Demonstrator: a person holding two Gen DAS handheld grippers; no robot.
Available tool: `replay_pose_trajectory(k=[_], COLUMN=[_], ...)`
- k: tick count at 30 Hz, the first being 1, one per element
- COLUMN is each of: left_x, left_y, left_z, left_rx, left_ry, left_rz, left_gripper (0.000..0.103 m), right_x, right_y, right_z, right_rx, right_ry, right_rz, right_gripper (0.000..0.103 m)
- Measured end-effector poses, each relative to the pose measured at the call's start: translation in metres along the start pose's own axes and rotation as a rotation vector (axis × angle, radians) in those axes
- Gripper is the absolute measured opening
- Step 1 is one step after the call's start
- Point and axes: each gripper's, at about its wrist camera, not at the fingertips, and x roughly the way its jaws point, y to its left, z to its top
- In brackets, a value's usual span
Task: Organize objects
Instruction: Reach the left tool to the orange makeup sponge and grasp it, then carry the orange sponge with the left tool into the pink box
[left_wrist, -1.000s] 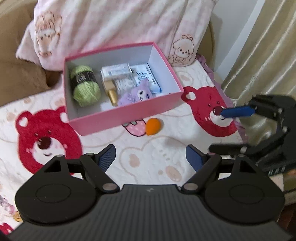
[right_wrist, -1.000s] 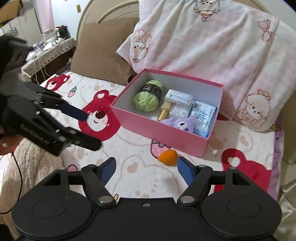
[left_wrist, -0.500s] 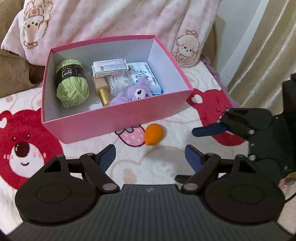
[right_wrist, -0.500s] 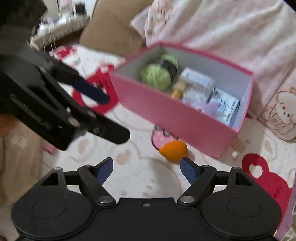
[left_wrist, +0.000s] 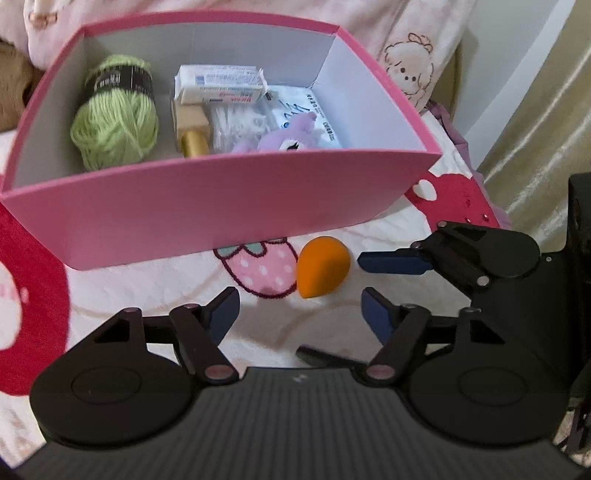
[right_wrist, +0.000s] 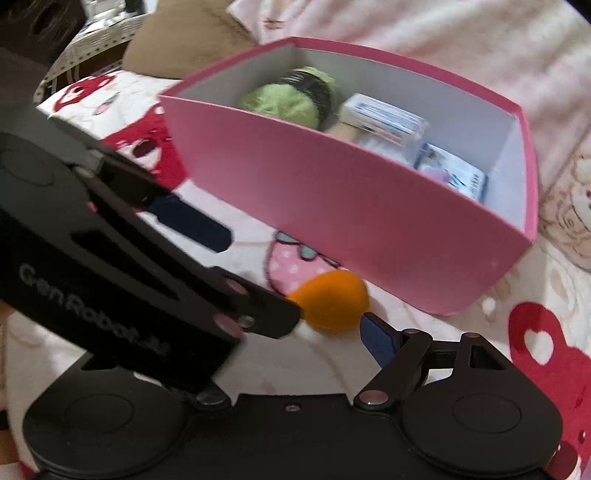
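Two open grippers close on one orange sponge (left_wrist: 322, 266) lying just before the pink box (left_wrist: 207, 206), tip toward the left gripper (left_wrist: 300, 308), which sits nearer than the right gripper (left_wrist: 369, 306).

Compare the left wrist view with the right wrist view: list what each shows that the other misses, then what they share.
Only the left wrist view shows the gold-capped bottle, the curtain and both fingers of the left gripper, open.

Only the right wrist view shows the brown cushion clearly, the cluttered shelf, and the left gripper's printed side plate.

Both show the pink box holding green yarn, the orange sponge on the bedspread in front of it, and the open right gripper.
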Motion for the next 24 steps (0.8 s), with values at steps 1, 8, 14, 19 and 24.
replay_pose_trajectory(k=[1, 8, 14, 19, 24], left_x=[0.002, 0.022, 0.037, 0.032, 0.021], left_y=[0.002, 0.010, 0.019, 0.015, 0.014], left_z=[-0.001, -0.003, -0.007, -0.007, -0.009], left_rx=[-0.008, -0.027, -0.098, -0.071, -0.076], left_ry=[-0.011, -0.073, -0.033, -0.048, -0.032], left_rz=[-0.007, -0.079, -0.162, -0.160, -0.166], left_gripper=[0.068, 0.045, 0.027, 0.025, 0.024], right_x=[0.003, 0.016, 0.025, 0.025, 0.016], right_y=[-0.003, -0.018, -0.020, -0.016, -0.011], right_z=[-0.002, -0.002, -0.005, 0.000, 0.003], right_rx=[0.017, 0.081, 0.098, 0.110, 0.116], right_ry=[0.002, -0.046, -0.039, -0.011, 0.009], right_rz=[-0.013, -0.065, -0.048, -0.035, -0.024], right_gripper=[0.083, 0.083, 0.077, 0.054, 0.053])
